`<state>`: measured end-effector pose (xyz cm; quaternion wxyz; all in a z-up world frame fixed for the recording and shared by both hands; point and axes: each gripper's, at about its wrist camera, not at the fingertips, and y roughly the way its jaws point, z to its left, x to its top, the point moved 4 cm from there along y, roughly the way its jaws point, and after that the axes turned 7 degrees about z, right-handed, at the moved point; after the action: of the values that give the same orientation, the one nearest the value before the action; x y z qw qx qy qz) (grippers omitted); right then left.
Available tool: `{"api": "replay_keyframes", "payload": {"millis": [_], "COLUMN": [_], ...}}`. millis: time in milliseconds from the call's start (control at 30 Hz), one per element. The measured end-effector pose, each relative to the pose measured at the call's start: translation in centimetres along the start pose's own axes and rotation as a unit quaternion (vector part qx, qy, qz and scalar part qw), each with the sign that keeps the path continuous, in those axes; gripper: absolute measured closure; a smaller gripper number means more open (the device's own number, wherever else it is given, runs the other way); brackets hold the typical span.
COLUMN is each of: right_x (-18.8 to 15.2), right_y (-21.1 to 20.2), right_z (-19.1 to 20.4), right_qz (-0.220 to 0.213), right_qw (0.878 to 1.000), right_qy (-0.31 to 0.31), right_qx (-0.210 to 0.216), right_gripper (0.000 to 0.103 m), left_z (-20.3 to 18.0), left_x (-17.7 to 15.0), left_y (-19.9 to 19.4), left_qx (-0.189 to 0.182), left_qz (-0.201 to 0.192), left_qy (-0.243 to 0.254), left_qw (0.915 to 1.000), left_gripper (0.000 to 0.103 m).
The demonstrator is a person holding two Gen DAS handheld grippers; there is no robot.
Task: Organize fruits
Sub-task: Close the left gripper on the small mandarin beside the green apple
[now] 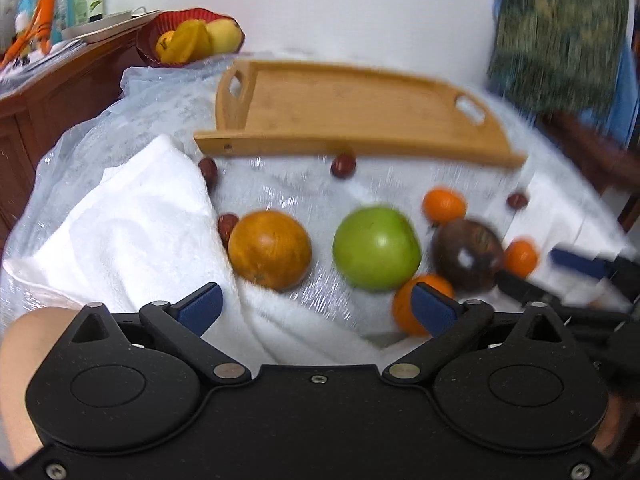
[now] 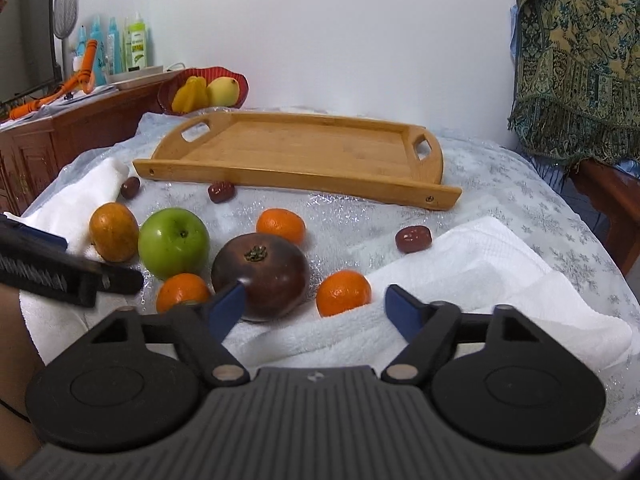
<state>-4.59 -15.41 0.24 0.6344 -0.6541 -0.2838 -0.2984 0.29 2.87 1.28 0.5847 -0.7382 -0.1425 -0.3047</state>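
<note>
both tools hover with blue-padded jaws spread wide and nothing between them, the left tool [image 1: 318,307] and right tool [image 2: 316,308]. a green apple [image 2: 173,241], dark tomato [image 2: 261,275] and mandarins lie loose on the tabletop [image 2: 500,196], in front of the bare wooden tray [image 2: 296,152].

Left wrist view motion-blurred, patterned cloth [image 1: 560,32] smeared, small orange [image 1: 404,312] half hidden behind jaws

A table under a glittery cloth [image 2: 500,184] bears a wooden tray [image 2: 304,160], white towels [image 2: 480,276] and loose fruit [image 2: 174,242].
</note>
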Motion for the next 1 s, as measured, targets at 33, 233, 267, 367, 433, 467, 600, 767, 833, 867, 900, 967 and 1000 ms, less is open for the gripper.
{"api": "replay_keyframes", "payload": {"millis": [33, 233, 267, 367, 433, 467, 600, 767, 833, 867, 900, 967, 1000], "right_x": [0.1, 0.4, 0.4, 0.4, 0.4, 0.5, 0.7, 1.0, 1.0, 0.9, 0.9, 0.7, 0.7], "right_y": [0.0, 0.0, 0.2, 0.6, 0.9, 1.0, 1.5, 2.2, 2.6, 2.9, 3.1, 3.3, 3.3], "right_z": [0.0, -0.4, -0.6, -1.2, -1.4, -1.4, -1.8, -2.1, -2.3, -2.3, -2.4, -2.4, -2.3], "right_qz": [-0.001, 0.002, 0.006, 0.018, 0.025, 0.027, 0.037, 0.051, 0.058, 0.063, 0.066, 0.070, 0.070], "right_qw": [1.000, 1.000, 1.000, 0.999, 0.999, 0.999, 0.999, 0.999, 0.998, 0.998, 0.998, 0.997, 0.997], "right_qy": [-0.001, 0.008, 0.010, 0.020, 0.022, 0.021, 0.016, 0.009, 0.010, 0.013, 0.015, 0.018, 0.018], "right_qx": [0.000, -0.018, -0.020, -0.018, -0.014, -0.013, -0.011, -0.007, -0.001, 0.005, 0.006, 0.008, 0.008], "right_gripper": [0.026, 0.055, 0.059, 0.065, 0.066, 0.066, 0.064, 0.061, 0.055, 0.053, 0.053, 0.053, 0.052], "left_z": [0.2, -0.2, -0.5, -1.7, -2.8, -3.2, -4.3, -4.8, -5.1, -5.2, -5.3, -5.4, -5.5], "left_x": [0.1, 0.3, 0.2, -0.4, -1.0, -1.2, -1.6, -1.5, -1.5, -1.6, -1.6, -1.6, -1.6], "left_y": [-0.2, -1.6, -1.8, -2.2, -2.0, -1.8, -0.2, 1.2, 1.4, 1.6, 1.8, 2.1, 2.3], "left_qx": [-0.007, -0.005, -0.012, -0.044, -0.057, -0.058, -0.060, -0.076, -0.081, -0.083, -0.083, -0.090, -0.092], "left_qz": [-0.004, -0.022, -0.021, -0.013, -0.006, -0.004, 0.010, 0.017, 0.019, 0.021, 0.024, 0.028, 0.029], "left_qy": [-0.009, 0.002, 0.008, 0.029, 0.046, 0.053, 0.054, 0.046, 0.048, 0.048, 0.044, 0.040, 0.038], "left_qw": [0.9999, 0.9997, 0.9997, 0.9985, 0.9973, 0.9969, 0.9967, 0.9959, 0.9954, 0.9952, 0.9953, 0.9947, 0.9946], "left_gripper": [0.014, 0.064, 0.065, 0.066, 0.071, 0.073, 0.075, 0.075, 0.074, 0.071, 0.069, 0.069, 0.068]}}
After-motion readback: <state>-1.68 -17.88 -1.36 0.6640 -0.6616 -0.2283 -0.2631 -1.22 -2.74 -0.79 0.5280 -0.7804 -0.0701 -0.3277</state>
